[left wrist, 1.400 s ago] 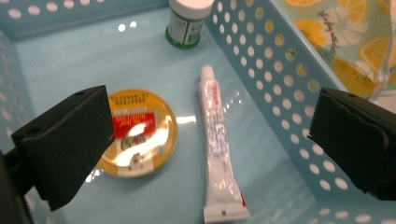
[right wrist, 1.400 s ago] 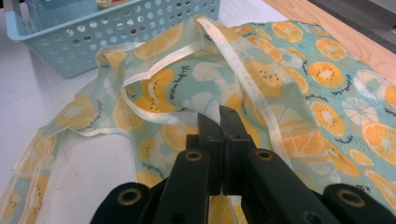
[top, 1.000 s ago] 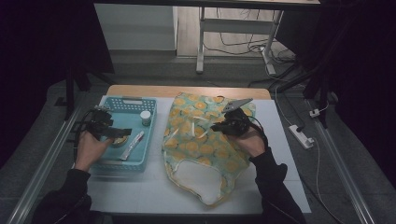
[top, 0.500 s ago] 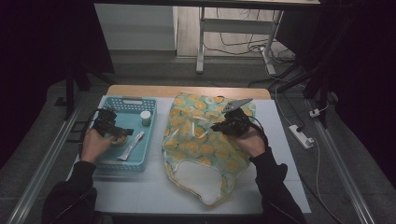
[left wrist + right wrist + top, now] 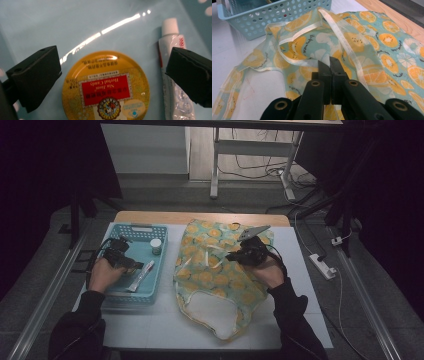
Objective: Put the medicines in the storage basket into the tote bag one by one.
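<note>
A round yellow candy tin [image 5: 106, 87] with a red label lies flat on the floor of the blue basket [image 5: 135, 227]. My left gripper [image 5: 113, 62] hangs just above it, open, one jaw on each side of the tin and neither touching it. A white tube [image 5: 172, 62] lies beside the tin, under the right jaw. From above, my left gripper [image 5: 131, 264] sits inside the basket. A fabric bag [image 5: 215, 270] printed with orange slices lies mid-table. My right gripper [image 5: 329, 62] is shut, pinching the bag's cloth [image 5: 387, 50] near its straps; from above, my right gripper [image 5: 231, 256] rests on the bag.
A small white jar [image 5: 156, 245] stands at the basket's far side and the tube [image 5: 141, 276] lies near its right wall. The bag's mouth [image 5: 215, 312] gapes toward the near table edge. A wooden strip [image 5: 200, 217] runs along the far edge. A power strip [image 5: 322, 266] lies off the right side.
My left hand has sunk into the basket and shifted slightly right, toward the tube. The right hand and the bag have stayed put.
</note>
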The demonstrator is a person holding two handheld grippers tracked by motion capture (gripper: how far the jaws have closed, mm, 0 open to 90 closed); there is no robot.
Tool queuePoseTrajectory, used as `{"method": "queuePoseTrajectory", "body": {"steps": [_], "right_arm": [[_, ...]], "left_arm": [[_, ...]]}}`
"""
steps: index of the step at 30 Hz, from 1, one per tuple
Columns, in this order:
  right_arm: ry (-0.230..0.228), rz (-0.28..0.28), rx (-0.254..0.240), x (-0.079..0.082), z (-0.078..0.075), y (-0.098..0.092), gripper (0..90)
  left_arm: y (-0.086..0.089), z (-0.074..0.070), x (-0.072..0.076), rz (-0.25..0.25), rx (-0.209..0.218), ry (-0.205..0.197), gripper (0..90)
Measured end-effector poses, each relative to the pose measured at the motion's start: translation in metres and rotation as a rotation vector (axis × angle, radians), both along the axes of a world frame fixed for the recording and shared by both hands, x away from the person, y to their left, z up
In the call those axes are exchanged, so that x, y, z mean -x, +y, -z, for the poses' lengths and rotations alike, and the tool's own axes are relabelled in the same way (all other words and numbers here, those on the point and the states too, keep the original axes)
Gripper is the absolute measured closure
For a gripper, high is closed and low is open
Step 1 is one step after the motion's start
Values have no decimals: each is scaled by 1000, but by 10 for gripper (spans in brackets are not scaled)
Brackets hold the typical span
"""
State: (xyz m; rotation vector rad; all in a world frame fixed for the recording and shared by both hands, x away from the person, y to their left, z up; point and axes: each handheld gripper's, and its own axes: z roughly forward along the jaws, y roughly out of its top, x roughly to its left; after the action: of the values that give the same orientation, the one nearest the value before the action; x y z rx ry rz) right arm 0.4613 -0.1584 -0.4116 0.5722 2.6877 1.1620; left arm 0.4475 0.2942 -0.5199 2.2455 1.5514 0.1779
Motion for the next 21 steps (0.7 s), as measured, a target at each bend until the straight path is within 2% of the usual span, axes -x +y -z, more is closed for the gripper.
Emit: {"method": "queuePoseTrajectory", "body": {"steps": [9,11,13,21], "right_arm": [[1,-3,1,0,0,0,892],[2,-3,2,0,0,0,892],[1,-3,4,0,1,1,892],[4,1,2,0,1,0,892]], "left_arm": [[-3,1,1,-53,-37,78,70],[-3,0,2,-59,-43,88,112],[-2,0,3,-66,-55,100,193],[-3,-2,2,-93,-54,117,202]]}}
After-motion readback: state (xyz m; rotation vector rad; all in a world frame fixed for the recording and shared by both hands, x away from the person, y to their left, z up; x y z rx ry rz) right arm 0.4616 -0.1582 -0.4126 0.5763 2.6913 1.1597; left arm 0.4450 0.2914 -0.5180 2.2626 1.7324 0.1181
